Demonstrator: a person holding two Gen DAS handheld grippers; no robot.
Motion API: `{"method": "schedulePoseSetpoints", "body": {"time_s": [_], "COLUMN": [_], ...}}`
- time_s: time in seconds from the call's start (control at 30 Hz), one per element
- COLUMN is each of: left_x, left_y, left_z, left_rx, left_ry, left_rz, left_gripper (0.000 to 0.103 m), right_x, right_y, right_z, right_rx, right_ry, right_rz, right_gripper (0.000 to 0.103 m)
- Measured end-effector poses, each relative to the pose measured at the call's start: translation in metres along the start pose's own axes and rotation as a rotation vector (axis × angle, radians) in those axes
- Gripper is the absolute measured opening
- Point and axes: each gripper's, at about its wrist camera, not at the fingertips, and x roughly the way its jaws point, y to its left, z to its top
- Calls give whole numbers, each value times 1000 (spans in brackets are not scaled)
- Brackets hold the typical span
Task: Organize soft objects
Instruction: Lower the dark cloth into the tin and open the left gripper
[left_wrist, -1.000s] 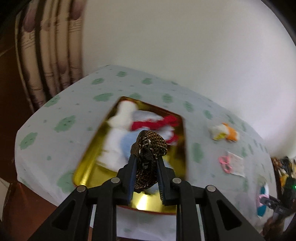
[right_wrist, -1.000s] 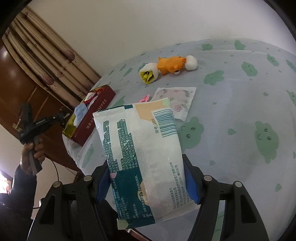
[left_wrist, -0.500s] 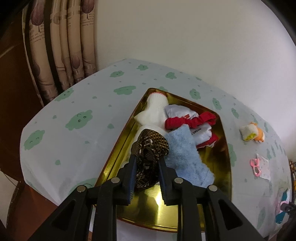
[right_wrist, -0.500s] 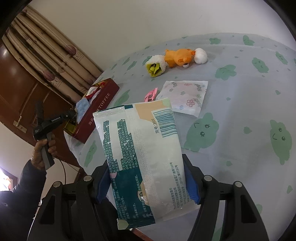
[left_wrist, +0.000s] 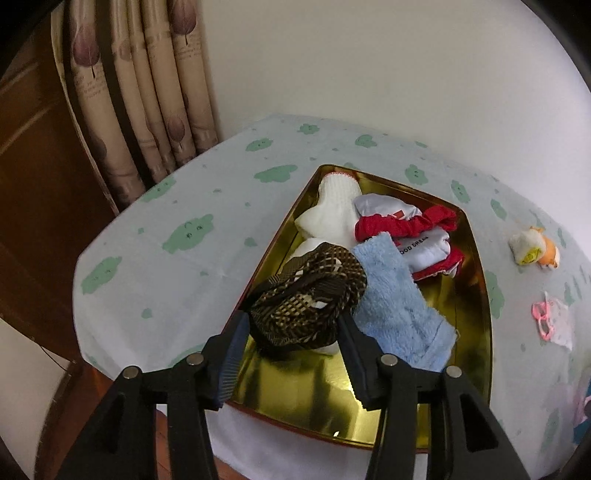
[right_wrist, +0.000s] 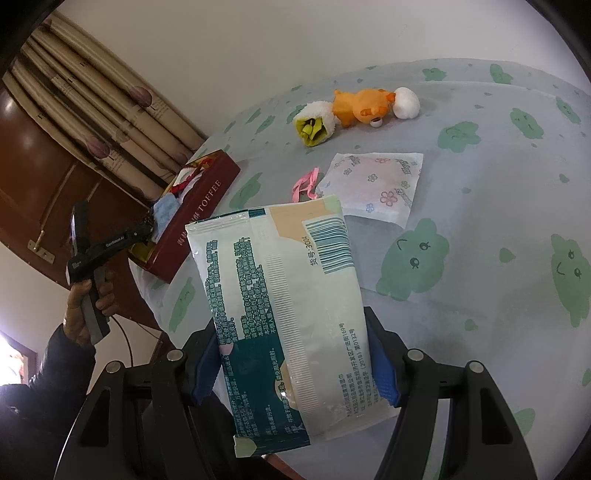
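Note:
A brown patterned cloth (left_wrist: 310, 295) lies bunched at the near end of the gold tin (left_wrist: 476, 295), resting on a white sock (left_wrist: 332, 210) and beside a blue towel (left_wrist: 395, 295). My left gripper (left_wrist: 291, 321) straddles the cloth; its jaws are opening and stand apart from it, no longer squeezing. A red-and-white garment (left_wrist: 406, 229) fills the tin's far end. My right gripper (right_wrist: 291, 332) is shut on a white and teal wet-wipes pack (right_wrist: 288, 295), held above the table. The right wrist view shows the tin (right_wrist: 199, 218) at far left, with the left gripper (right_wrist: 147, 230) at its end.
An orange and white plush toy (right_wrist: 354, 110), a flowered packet (right_wrist: 376, 184) and a pink loop (right_wrist: 306, 181) lie on the cloud-print tablecloth (right_wrist: 480, 221). A person's hand (right_wrist: 88, 295) holds the left gripper's handle. Curtains (left_wrist: 147, 110) and a wall stand behind the table.
My left gripper sank toward the tin and its jaws spread apart, so the brown cloth has loosened and settled inside. The right gripper keeps the wipes pack, hardly moved.

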Motion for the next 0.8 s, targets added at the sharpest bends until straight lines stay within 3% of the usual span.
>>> {"method": "schedulePoseSetpoints", "body": {"time_s": [0.1, 0.23, 0.4, 0.63, 0.8], "left_x": [-13, -32, -47, -57, -67], "left_y": [-2, 3, 0, -10, -10], "left_z": [-2, -9, -29, -59, -70], "left_rx": [3, -68, -103, -62, -52], "left_ry": [-40, -61, -60, -47, -108], "left_rz": [17, -69, -113, -76, -34], "left_gripper": [50, 54, 54, 54, 54], "right_x": [-1, -2, 1, 19, 49], "right_y": [1, 7, 29, 92, 151], "right_z": [0, 4, 17, 49, 74], "right_rx": [-2, -14, -70, -184, -257], "right_ry": [-4, -12, -10, -2, 9], "right_rz": [2, 12, 32, 109, 183], "right_gripper": [66, 66, 66, 66, 66]}}
